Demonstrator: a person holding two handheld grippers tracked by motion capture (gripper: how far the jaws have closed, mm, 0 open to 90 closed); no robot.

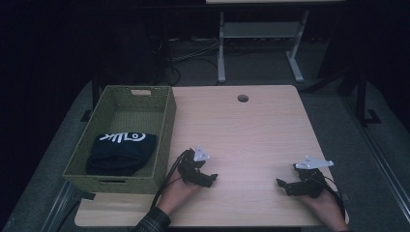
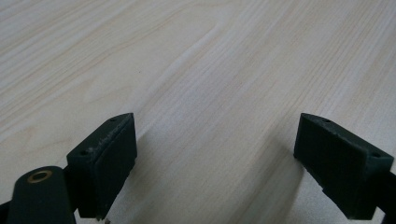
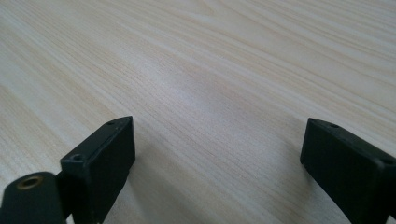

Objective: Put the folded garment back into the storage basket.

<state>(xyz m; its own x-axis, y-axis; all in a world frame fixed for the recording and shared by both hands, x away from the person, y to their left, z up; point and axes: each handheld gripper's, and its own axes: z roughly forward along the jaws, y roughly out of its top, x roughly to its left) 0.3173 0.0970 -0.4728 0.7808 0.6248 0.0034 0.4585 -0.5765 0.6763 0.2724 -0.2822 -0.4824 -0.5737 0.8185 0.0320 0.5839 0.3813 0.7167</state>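
The left gripper (image 1: 209,177) and right gripper (image 1: 283,184) are resting gaping wide near the bench's (image 1: 251,130) near edge. The green basket (image 1: 164,140) is sitting just left of the left gripper, holding folded black cloth (image 1: 121,152).

You have two grippers, the left gripper (image 1: 211,178) and right gripper (image 1: 280,183), on one table (image 1: 251,130). One basket (image 1: 167,121) sits left of them, with one dark folded garment (image 1: 121,152) inside.

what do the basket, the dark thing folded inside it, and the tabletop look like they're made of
The basket looks woven, perhaps grass or paper cord, matte green: its walls show a fine mesh texture. The dark bundle inside seems soft fabric, folded with rounded edges and a white print. The tabletop looks like pale wood or wood-grain laminate; which one is unclear.
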